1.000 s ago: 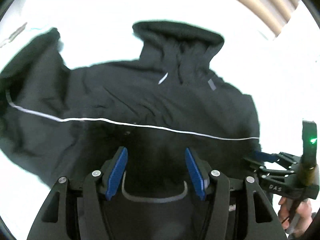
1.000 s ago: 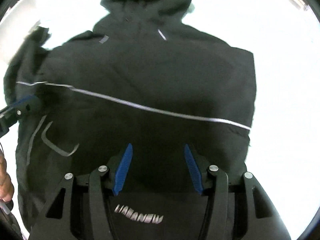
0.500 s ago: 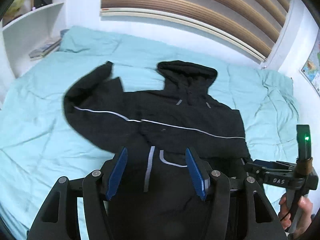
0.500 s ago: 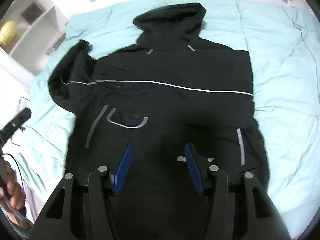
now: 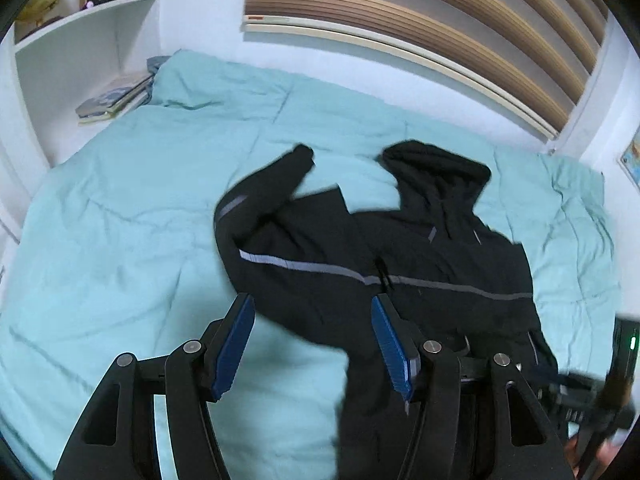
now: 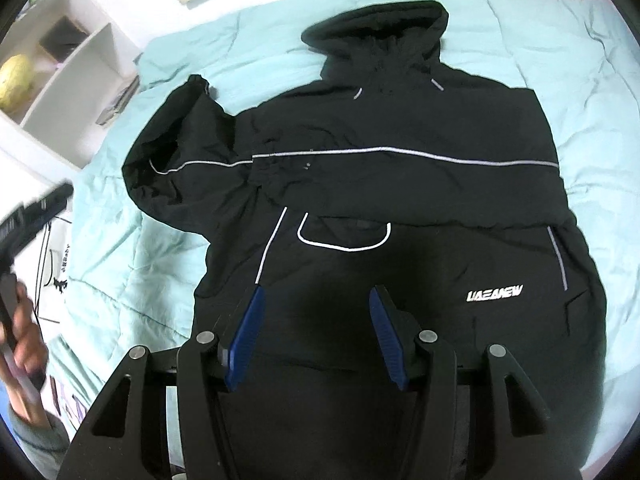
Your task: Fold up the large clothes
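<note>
Black hooded jacket [image 6: 400, 184] lying flat on the teal bed [image 6: 132, 248], hood toward the top of the frame; its hem is cut off behind the right gripper [image 6: 316, 328], and in the left wrist view its lower right part is hidden behind the left gripper [image 5: 312, 344]. Both sets of fingers stand apart with nothing between them. Compared with a second ago, when the jacket filled both overexposed views, bed, shelves [image 5: 80, 64] and blind [image 5: 420, 12] now show.
</note>
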